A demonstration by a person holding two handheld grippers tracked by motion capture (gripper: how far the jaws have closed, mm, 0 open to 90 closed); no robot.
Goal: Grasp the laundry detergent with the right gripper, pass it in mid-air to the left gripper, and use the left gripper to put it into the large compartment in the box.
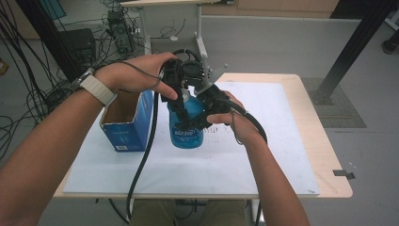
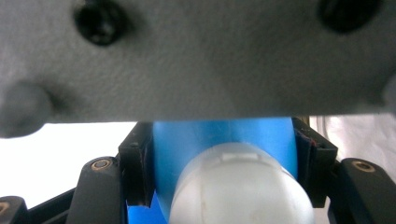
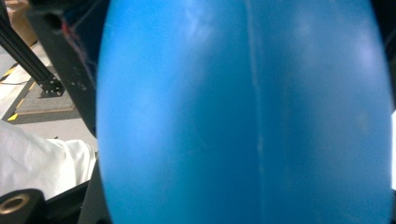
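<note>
A translucent blue plastic bottle (image 1: 186, 123) with a white rounded cap (image 2: 240, 186) stands upright on the white sheet covering the wooden worktop (image 1: 314, 141), just to the right of an open blue cardboard box (image 1: 127, 123).

The work in hand looks like opening or closing the bottle's top. Both grips are in place, so the reaching is done. The cap sits on the neck, and whether it is tight or loosened cannot be told. The twist itself, or lifting the cap away, appears to be what is left.

The left gripper (image 1: 181, 79) comes down onto the top of the bottle. In the left gripper view its jaws are drawn in and clamped on either side of the blue neck, with the white cap between them.

The right gripper (image 1: 200, 115) meets the bottle from its right side. Its jaws are clamped around the blue body, which bulges close in the right gripper view, holding the bottle steady.
</note>
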